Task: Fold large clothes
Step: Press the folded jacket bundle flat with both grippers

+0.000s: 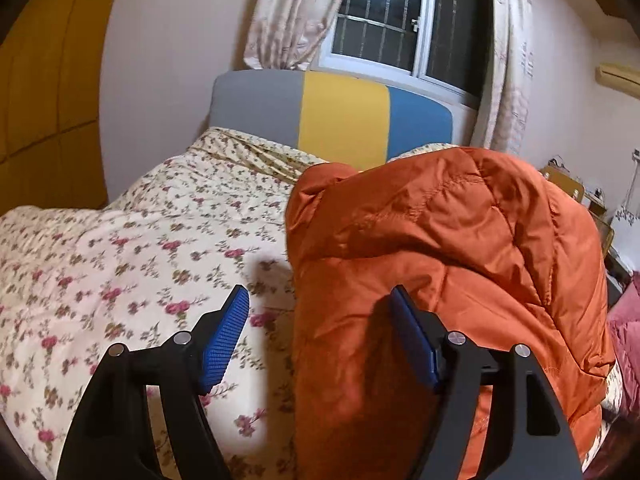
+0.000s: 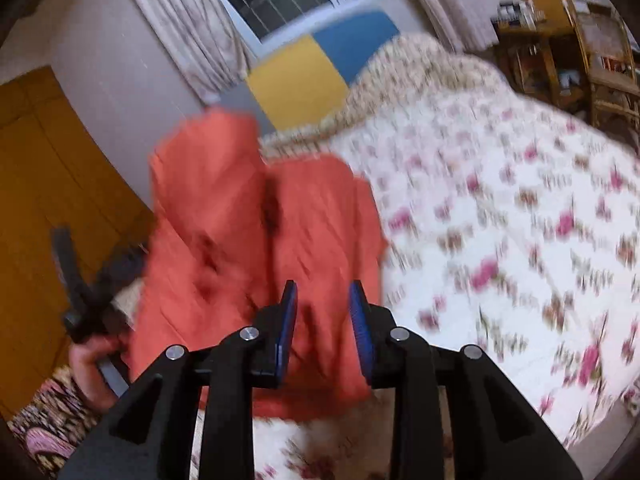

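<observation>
the orange jacket [image 1: 440,264] lies bunched on the floral bed [image 1: 120,260], long axis toward the headboard, at 1 o'clock of the wide-open, empty left hand-held gripper [image 1: 316,300]; the nearer right hand-held gripper [image 2: 322,292] stands slightly parted over it, gripping nothing.

Orange jacket [image 1: 440,248] probably blocking rightward passage

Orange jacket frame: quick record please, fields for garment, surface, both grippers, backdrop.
garment: orange quilted jacket, bunched in a heap, not flat
surface: bed with floral quilt
left gripper: open, nothing between the pads, at the jacket's left edge
right gripper: slightly open over the jacket, view blurred, no grip evident
backdrop: grey, yellow and blue headboard, window with curtains
</observation>
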A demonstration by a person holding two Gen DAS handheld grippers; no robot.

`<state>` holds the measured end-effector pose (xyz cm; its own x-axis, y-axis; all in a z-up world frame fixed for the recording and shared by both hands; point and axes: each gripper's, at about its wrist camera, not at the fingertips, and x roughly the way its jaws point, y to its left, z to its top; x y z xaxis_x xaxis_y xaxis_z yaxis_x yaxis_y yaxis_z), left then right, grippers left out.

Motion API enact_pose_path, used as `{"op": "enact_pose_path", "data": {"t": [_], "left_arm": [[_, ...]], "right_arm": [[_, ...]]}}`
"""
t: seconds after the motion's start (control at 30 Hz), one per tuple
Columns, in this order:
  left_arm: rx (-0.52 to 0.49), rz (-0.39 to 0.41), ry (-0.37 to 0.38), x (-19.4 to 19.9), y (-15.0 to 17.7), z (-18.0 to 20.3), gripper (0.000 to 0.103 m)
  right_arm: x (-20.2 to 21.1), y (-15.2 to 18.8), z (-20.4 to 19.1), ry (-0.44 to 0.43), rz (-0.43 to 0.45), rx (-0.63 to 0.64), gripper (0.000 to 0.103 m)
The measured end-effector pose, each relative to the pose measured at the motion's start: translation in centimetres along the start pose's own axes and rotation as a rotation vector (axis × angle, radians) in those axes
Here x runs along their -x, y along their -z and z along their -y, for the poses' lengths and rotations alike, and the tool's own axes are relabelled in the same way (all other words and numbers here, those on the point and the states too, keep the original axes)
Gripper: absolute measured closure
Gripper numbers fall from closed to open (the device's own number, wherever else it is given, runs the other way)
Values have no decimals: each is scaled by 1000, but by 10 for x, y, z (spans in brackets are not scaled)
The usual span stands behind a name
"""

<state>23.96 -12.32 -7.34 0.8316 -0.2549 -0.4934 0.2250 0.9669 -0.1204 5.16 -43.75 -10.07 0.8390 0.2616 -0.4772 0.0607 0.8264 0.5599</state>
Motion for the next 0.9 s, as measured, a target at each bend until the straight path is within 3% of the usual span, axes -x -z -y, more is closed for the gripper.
{"op": "enact_pose_path", "data": {"t": [0.23,0.43,0.57,0.77,0.9], "left_arm": [[12,-34,70,-11,-2,14,31],[-105,-77,91,-20,-18,50,31],[-170,-113,78,-34,-26,73,31],[-148,-127,73,-49,-20,79,30],[-181,-127,60,-57,-15,95,22]], "right_arm": [[-13,-51,-71,-33,99,153,76],[-70,-89,-104,25,105,162,76],[-106,-105,-103,79,85,191,76],[-143,-101,-69,129,53,176,79],[-156,-95,-48,152,41,165,79]]}}
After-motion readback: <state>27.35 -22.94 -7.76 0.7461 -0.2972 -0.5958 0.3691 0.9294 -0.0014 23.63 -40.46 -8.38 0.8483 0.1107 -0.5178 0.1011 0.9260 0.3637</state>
